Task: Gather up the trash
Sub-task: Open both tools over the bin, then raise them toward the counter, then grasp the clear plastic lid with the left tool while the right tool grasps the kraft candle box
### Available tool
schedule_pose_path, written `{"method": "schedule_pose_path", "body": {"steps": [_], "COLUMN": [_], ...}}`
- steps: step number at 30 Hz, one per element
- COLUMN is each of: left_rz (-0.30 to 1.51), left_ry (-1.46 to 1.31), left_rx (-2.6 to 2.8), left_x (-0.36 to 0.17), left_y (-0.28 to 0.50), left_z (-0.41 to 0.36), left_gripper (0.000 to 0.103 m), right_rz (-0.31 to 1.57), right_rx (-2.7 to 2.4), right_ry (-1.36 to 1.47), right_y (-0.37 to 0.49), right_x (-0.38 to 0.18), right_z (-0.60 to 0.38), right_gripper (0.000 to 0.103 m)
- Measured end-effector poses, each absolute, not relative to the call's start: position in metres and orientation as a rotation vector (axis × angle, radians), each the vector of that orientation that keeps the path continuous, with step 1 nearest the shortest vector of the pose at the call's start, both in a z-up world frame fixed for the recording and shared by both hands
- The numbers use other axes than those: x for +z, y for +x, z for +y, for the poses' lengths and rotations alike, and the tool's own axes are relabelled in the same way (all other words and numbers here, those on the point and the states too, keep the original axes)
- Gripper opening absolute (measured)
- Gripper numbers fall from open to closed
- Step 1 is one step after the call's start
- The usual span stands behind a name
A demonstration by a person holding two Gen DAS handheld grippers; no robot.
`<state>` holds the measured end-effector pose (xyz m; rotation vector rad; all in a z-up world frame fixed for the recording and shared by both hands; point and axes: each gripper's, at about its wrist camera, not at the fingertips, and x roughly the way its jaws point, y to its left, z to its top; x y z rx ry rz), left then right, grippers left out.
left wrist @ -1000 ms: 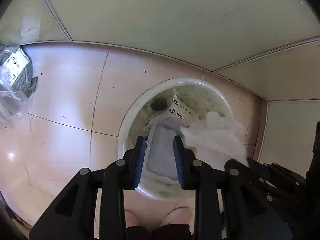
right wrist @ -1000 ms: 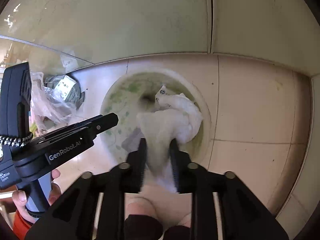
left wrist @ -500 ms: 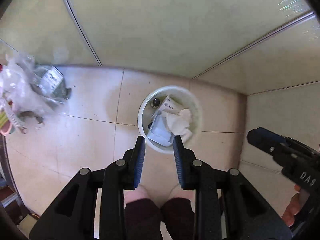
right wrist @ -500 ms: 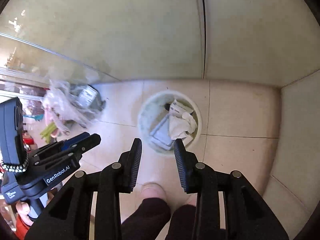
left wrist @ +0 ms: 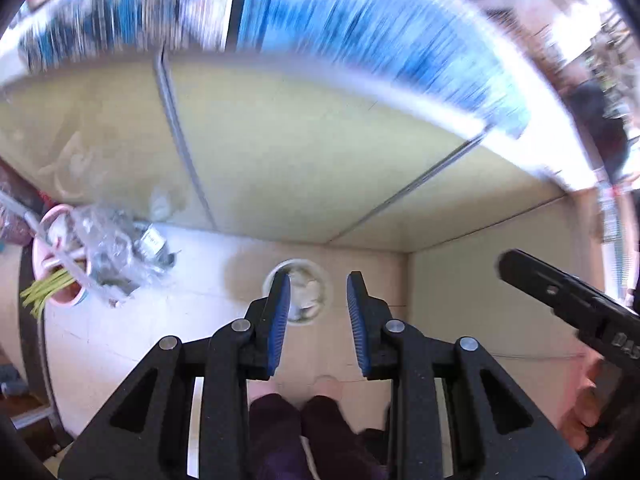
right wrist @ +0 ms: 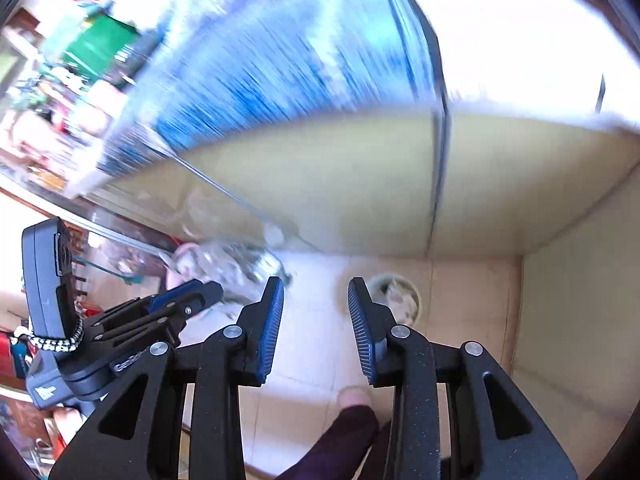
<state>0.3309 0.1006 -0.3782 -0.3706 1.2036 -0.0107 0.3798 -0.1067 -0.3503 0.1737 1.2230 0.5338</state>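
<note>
A round white trash bin (left wrist: 322, 285) stands on the tiled floor in the corner, far below, with white paper and a box inside; it also shows in the right wrist view (right wrist: 414, 295). My left gripper (left wrist: 318, 292) is open and empty, high above the bin. My right gripper (right wrist: 315, 296) is open and empty, also raised high, with the bin just right of its right finger. The right gripper's body (left wrist: 568, 308) shows at the right of the left wrist view, and the left gripper's body (right wrist: 120, 320) at the left of the right wrist view.
A crumpled clear plastic bag (left wrist: 116, 252) lies on the floor to the left, next to a pink basin (left wrist: 52, 272) with green sticks. Pale yellow-green wall panels (left wrist: 320, 160) rise behind the bin. The person's feet (left wrist: 296, 396) stand below. The upper scene is motion-blurred.
The right gripper let go of the white paper, which now lies in the bin. Both grippers have risen far above the bin and tilted up; the bin looks much smaller.
</note>
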Motion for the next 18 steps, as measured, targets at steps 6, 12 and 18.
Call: {"method": "schedule_pose_path", "body": {"steps": [6,12,18], "left_rz": [1.08,0.959,0.918], "left_ry": [-0.303,-0.244,-0.211], "left_rx": [-0.003,0.025,0.086], "left_x": [-0.268,-0.199,-0.162], "left_y": [0.332,0.336,0.37], "left_z": [0.106,0.113,0.119], "left_gripper": [0.034,0.051,0.06], "right_rz": [1.142,1.022,0.969], "right_rx": [0.517,0.49,0.471], "right_ry": [0.161,0.158,0.132], "right_y": [0.378,0.379,0.412], "right_x": [-0.273,-0.217,-0.18], "right_z": [-0.109,-0.119,-0.12], "right_gripper": [0.033,0.049,0.057]}}
